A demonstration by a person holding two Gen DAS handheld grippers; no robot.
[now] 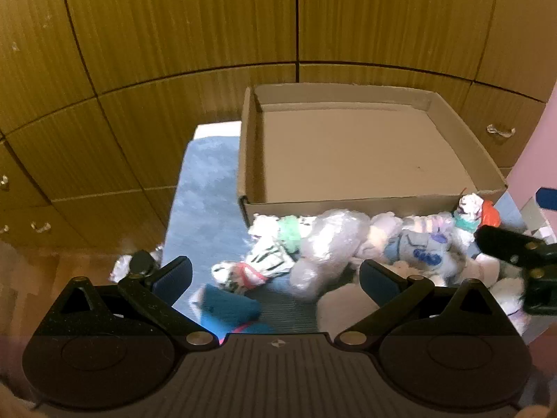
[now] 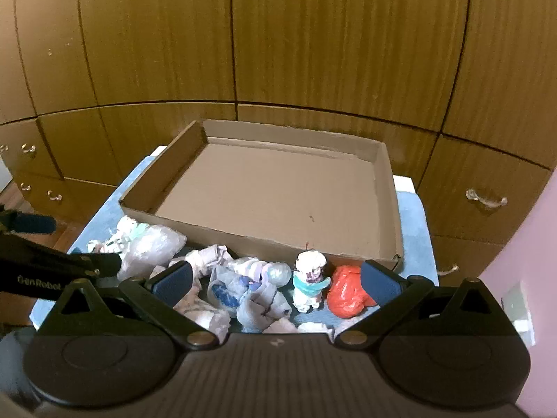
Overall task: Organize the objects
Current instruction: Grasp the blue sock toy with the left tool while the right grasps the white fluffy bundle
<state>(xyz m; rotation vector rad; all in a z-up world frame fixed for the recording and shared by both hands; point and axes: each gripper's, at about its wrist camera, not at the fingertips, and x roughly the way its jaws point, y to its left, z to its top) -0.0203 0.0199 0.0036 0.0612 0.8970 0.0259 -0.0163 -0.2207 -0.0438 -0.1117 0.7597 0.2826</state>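
Overhead: both claws spread wide, gripping nothing.
Left gripper (image 1: 275,275) and right gripper (image 2: 275,278) hover above wrapped toys (image 2: 243,289); cardboard tray (image 2: 390,209) beyond, bare inside.

1. Left wrist camera: mounted behind the left gripper (image 1: 275,275), angled down and forward, close above the wrapped toys (image 1: 323,244).
2. Right wrist camera: same mounting behind the right gripper (image 2: 276,282).
3. Shared: cardboard box (image 1: 348,205) beyond both claws.

A home, likely a bedroom. Wooden wardrobe doors (image 2: 313,35) and drawers with metal handles (image 2: 485,199) fill the background, beside a pink wall (image 2: 529,244). Small toys (image 2: 310,280) lie on a blue blanket (image 1: 205,188).
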